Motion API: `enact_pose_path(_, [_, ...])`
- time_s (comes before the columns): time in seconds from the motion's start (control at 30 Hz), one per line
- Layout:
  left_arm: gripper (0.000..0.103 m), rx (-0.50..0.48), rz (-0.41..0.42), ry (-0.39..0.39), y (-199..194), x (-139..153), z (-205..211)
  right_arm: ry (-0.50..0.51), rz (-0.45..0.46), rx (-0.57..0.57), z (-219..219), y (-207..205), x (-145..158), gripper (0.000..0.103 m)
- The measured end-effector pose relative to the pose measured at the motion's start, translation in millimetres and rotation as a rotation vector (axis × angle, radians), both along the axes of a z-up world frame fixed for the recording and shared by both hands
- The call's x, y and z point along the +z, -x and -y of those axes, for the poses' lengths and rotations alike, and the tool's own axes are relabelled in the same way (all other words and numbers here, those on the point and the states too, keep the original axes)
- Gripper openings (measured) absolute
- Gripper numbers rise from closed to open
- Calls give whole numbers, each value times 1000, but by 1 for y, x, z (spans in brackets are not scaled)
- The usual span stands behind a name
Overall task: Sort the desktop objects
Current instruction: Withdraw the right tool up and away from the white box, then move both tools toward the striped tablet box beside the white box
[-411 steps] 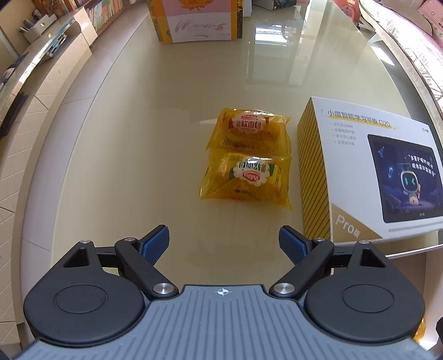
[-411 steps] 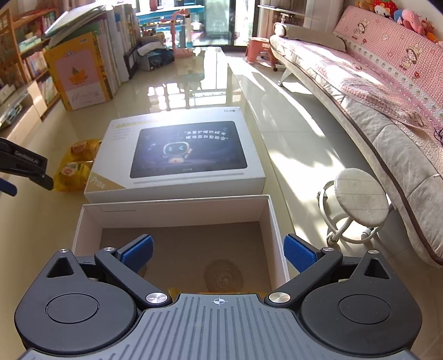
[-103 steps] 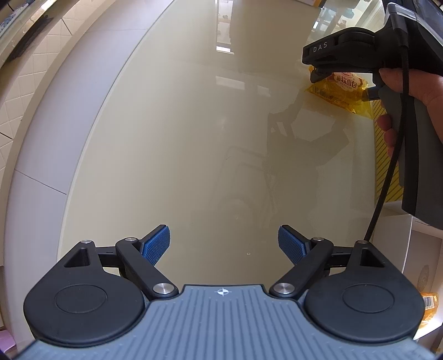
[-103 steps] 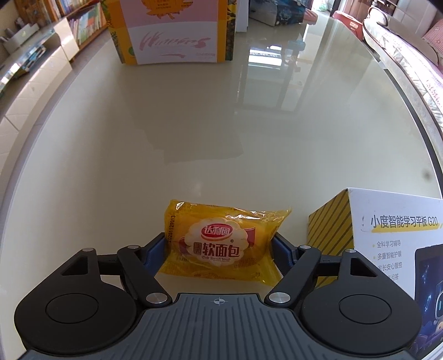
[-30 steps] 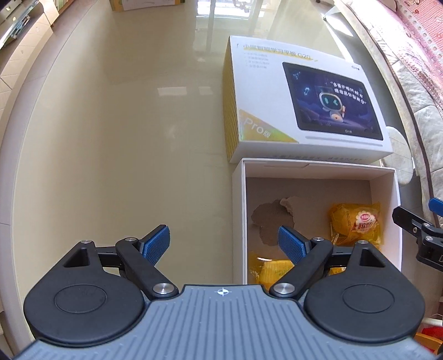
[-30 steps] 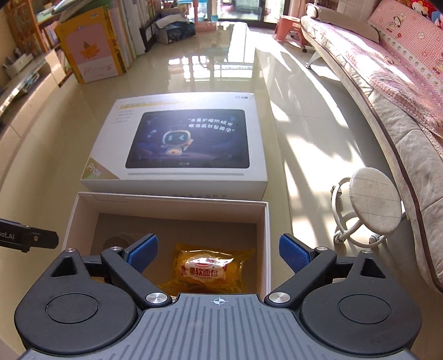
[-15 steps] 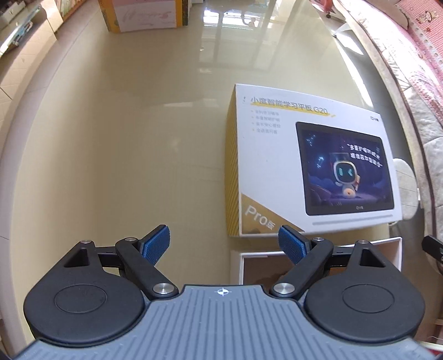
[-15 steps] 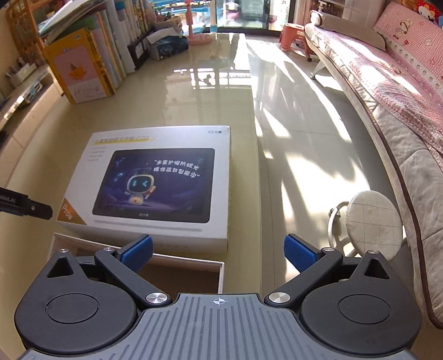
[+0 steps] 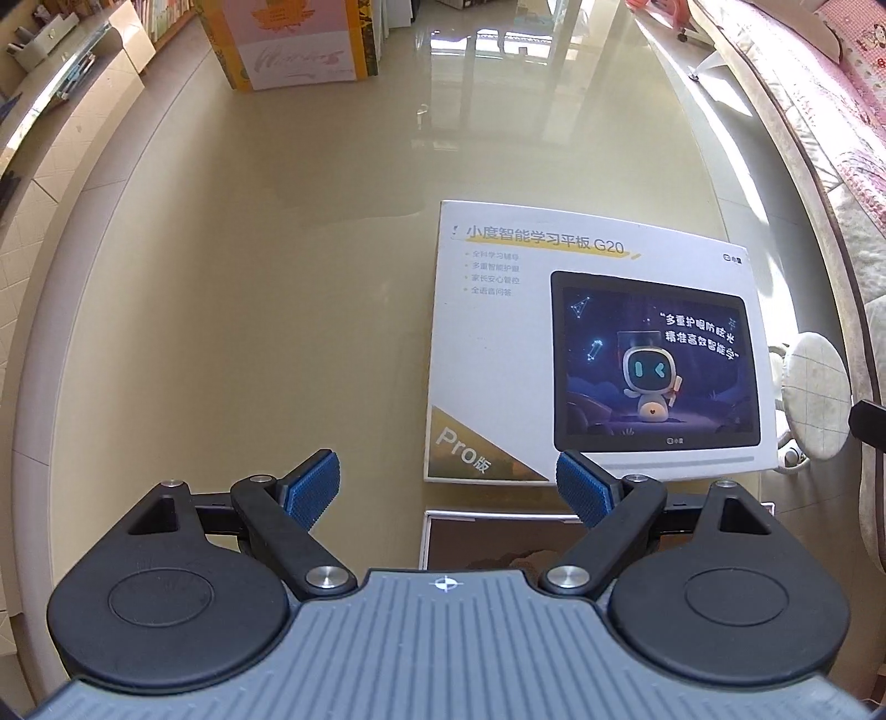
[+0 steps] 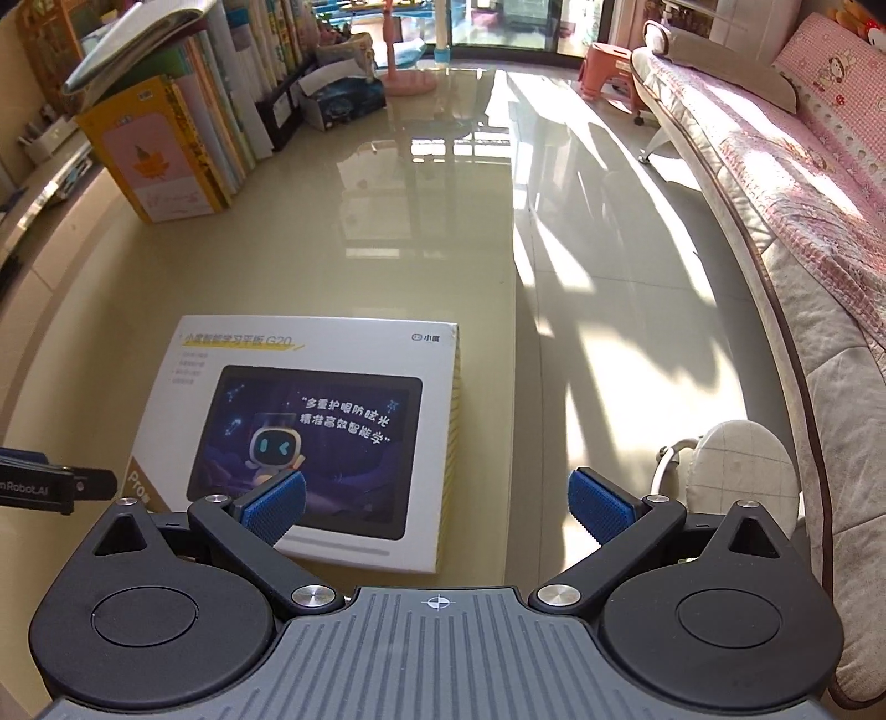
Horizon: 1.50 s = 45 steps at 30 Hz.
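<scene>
Both grippers fill the lower part of their views, and we see each one spread wide with nothing between its blue pads: the left gripper (image 9: 447, 487) and the right gripper (image 10: 437, 512). Just past the left gripper's body, at lower centre of the left wrist view, we make out the far rim of an open white box (image 9: 498, 515); its contents are hidden from us. Beyond that rim lies the flat white tablet box (image 9: 554, 343), printed with a cartoon robot on a dark screen, at centre right of the frame; in the right wrist view it sits at lower left (image 10: 310, 421). The glossy beige table (image 9: 249, 304) stretches on to a yellow and pink box (image 9: 299, 44) at top centre. A round white stool (image 10: 742, 476) stands at right.
</scene>
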<state>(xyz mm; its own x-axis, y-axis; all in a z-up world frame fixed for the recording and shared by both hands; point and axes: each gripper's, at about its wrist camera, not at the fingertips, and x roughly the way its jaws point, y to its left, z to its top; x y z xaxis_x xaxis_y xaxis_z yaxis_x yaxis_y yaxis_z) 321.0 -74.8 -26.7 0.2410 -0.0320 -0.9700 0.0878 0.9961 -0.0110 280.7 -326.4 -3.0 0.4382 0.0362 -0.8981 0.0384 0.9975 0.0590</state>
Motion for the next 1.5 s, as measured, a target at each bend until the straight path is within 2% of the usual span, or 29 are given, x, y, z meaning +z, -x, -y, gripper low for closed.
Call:
enact_pose_path(0.33, [103,-72,-34,29,58,24,16,-9,-3,-15,-14,45,27,103])
enact_pose_path(0.53, [103,-47,-42,37,82,29,2,8,2,-30,-28,61,38,103])
enact_pose_path(0.83, [103,-86,-105,62,111,26,3,56,-71,-5,-52,88,44,103])
enact_pose_path(1.07, [103,-113,-116,59,125,31,7,40,-121,-21,-63,111,43,103])
enact_pose_path(1.23, [103,-115,-121,62,130,34,5,30,-117,-42,-66,118,45,103])
enact_pose_path(1.5, [103,-91,-99,88,101,33,3,50,-85,-70,-64,99,42,103])
